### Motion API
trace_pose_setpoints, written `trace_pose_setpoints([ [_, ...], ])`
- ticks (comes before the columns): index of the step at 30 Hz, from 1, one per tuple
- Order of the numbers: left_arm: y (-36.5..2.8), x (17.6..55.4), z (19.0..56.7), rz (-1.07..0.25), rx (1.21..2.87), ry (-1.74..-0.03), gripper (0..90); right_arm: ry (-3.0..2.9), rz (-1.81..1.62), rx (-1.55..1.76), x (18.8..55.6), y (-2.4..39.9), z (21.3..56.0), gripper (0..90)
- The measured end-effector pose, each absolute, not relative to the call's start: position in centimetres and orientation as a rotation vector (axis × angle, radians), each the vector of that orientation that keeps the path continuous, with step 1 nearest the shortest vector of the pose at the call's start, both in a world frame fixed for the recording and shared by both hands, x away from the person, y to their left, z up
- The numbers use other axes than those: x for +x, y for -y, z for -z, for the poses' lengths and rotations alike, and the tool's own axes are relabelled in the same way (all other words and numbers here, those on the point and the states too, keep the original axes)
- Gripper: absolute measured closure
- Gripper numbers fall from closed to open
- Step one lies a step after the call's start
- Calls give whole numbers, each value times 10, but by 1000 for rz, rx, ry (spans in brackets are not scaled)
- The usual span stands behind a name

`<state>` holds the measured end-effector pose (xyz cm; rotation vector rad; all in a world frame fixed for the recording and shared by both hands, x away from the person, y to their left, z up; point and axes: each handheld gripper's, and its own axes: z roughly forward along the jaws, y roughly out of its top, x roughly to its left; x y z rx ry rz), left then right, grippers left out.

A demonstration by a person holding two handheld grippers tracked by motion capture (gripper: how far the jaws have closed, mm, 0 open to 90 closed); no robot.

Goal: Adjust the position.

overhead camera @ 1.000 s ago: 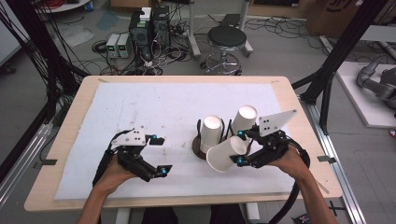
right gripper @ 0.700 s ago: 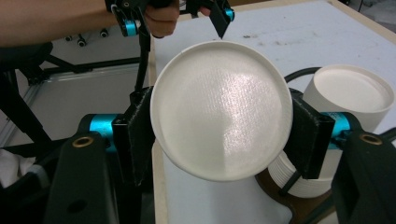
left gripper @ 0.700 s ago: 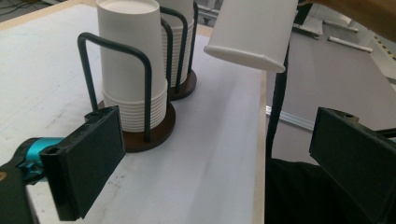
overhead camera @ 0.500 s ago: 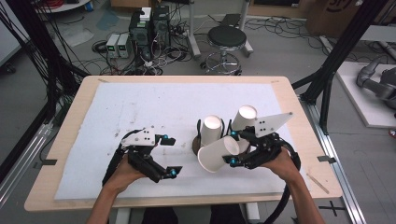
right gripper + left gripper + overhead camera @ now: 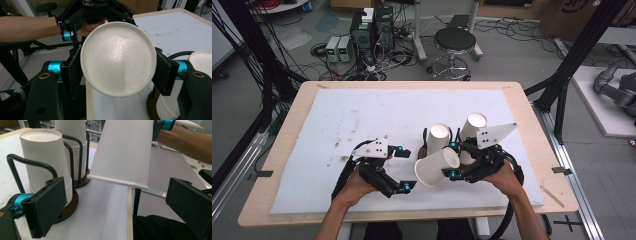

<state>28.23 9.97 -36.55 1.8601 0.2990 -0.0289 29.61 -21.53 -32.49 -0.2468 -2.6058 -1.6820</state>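
Observation:
A white paper cup (image 5: 435,167) lies on its side above the mat, its mouth toward the left. My right gripper (image 5: 451,160) is shut on its narrow end; in the right gripper view the cup's base (image 5: 118,61) sits squeezed between both black jaws. My left gripper (image 5: 408,168) stands open just left of the cup's mouth, one jaw on each side of it. In the left gripper view the cup's rim (image 5: 117,181) hangs above and between the wide-apart jaws. Two stacks of upside-down cups (image 5: 438,138) (image 5: 473,125) stand in dark wire holders behind.
The white mat (image 5: 362,115) covers a wooden table (image 5: 282,145). The near stack's brown base and wire holder (image 5: 67,205) stand close to my left jaw. A stool (image 5: 454,40) and computer boxes are on the floor beyond the table.
My left gripper has moved right, up to the cup's mouth. My right gripper has carried the cup a little left and down.

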Motion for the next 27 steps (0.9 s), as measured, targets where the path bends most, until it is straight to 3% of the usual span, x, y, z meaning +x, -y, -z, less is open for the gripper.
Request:
trace_pose_setpoints([
  [27, -81, 283, 372, 91, 1863, -271, 33, 2505, 1767, -210, 295, 192, 332, 343],
])
